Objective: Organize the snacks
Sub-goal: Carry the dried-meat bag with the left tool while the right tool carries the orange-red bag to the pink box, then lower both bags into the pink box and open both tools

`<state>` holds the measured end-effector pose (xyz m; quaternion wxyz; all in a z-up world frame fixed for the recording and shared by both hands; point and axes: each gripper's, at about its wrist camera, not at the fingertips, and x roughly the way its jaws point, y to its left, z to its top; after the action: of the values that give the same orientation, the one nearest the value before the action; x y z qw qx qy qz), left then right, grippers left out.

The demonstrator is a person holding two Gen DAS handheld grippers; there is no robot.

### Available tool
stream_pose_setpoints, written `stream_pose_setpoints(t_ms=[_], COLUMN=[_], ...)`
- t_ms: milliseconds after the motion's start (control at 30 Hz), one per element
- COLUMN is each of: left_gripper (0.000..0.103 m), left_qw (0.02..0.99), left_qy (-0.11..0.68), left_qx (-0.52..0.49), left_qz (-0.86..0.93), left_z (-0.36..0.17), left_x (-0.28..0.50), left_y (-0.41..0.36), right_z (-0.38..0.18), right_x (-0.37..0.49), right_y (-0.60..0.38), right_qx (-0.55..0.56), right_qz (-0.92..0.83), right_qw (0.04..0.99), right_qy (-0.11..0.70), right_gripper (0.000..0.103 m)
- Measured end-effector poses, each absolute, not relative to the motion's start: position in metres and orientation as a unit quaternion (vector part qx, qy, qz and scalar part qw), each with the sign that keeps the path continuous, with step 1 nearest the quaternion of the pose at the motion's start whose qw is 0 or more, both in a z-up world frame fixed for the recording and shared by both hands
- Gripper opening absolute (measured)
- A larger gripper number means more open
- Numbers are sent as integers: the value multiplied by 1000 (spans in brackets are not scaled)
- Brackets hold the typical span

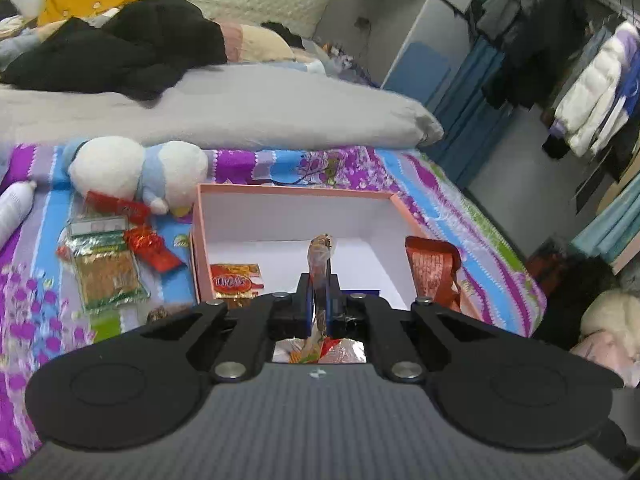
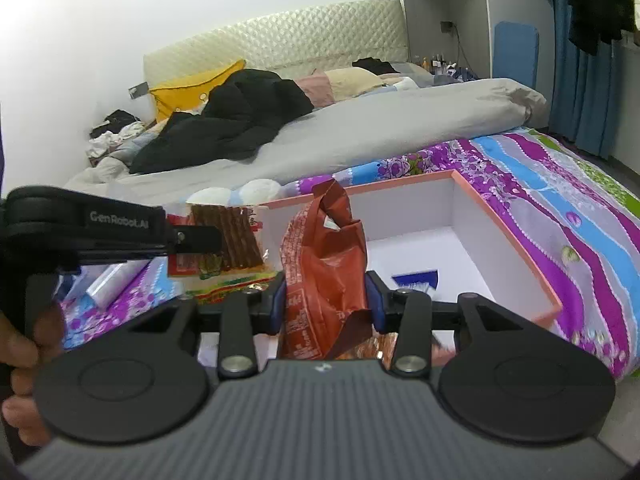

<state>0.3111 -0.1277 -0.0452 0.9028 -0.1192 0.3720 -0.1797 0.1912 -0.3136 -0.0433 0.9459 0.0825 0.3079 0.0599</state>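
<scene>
A pink box (image 1: 296, 192) with a white inside lies open on the bed; it also shows in the right wrist view (image 2: 516, 240). My left gripper (image 1: 319, 300) is shut on a clear packet of brown snack sticks (image 1: 319, 256), held edge-on over the box; that packet also shows in the right wrist view (image 2: 236, 240). My right gripper (image 2: 326, 304) is shut on a crumpled red-brown snack bag (image 2: 324, 264) over the box's near edge; the bag shows in the left wrist view (image 1: 432, 272) too. A red and yellow snack pack (image 1: 236, 280) and a blue packet (image 2: 416, 280) lie in the box.
On the flowered sheet left of the box lie a green snack pack (image 1: 106, 268), red wrappers (image 1: 152, 248), a white plush toy (image 1: 136, 172) and a white bottle (image 1: 14, 208). A grey duvet (image 1: 240, 108) and black clothes (image 1: 120, 52) lie behind. The bed edge is at right.
</scene>
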Motion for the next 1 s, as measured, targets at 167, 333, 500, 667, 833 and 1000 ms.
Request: stream_pose_setpoints(t_ms=[167,333,500,667,833,1000], left_gripper=[7,7,7,25,45,45], left_qw=[891,881,873,867,879,889], left_qy=[405,432,451,469,448,425], left_qx=[-108,-106,-98,-82,-86,-86], left_qz=[-173,-164,-157,-147,-137,-149], left_z=[-65,-88,-108,-117,-105,-83], left_x=[353,382,396,400,390,367], left_y=[-137,-144,-149,-150,-139,-131], right_z=[-59,-76,-98,-111,-105,-91], right_x=[234,261,275,278,268,251], right_y=[-322,-327,-330,-334,-335,-331], right_qx=[87,93,102,106,114,115], right_qz=[56,64,67,57,59,61], right_qw=[940,931,921,915,917,924], right_qy=[326,347,371,385,378,359], right_gripper=[44,44,44,62,64,64])
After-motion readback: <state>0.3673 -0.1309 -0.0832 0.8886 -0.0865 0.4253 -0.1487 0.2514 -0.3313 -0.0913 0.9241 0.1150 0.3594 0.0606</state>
